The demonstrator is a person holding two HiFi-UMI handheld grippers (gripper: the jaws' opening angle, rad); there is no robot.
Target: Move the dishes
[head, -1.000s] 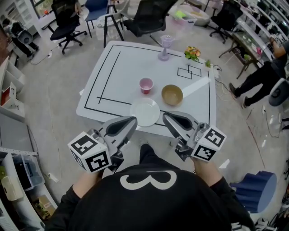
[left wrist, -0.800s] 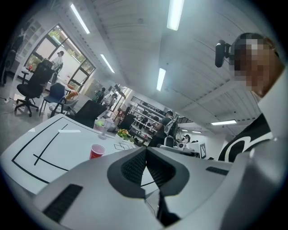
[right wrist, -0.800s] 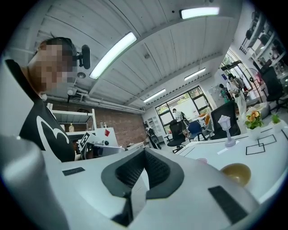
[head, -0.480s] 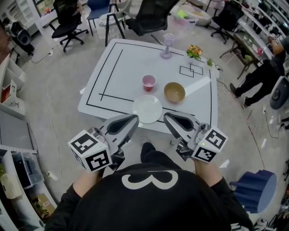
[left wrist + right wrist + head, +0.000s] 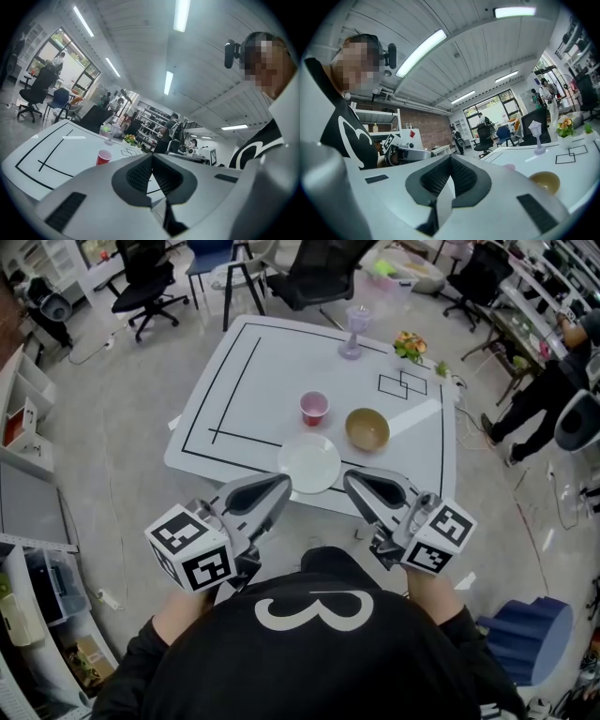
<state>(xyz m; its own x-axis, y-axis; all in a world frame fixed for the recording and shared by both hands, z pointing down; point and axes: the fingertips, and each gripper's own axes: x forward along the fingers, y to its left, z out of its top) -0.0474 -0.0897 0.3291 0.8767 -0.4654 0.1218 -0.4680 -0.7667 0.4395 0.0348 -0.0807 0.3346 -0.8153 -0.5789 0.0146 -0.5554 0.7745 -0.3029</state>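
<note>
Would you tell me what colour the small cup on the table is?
The small cup is red; left gripper view.

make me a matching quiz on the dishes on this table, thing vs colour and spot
Things:
1. plate
2. cup
3. bowl
4. stemmed glass

Colour and spot:
A. pale purple, at the far edge of the table, left of the flowers
B. tan, right of the cup
C. white, closest to the table's near edge
D. red, left of the bowl

Pairs: 1-C, 2-D, 3-B, 4-A
</note>
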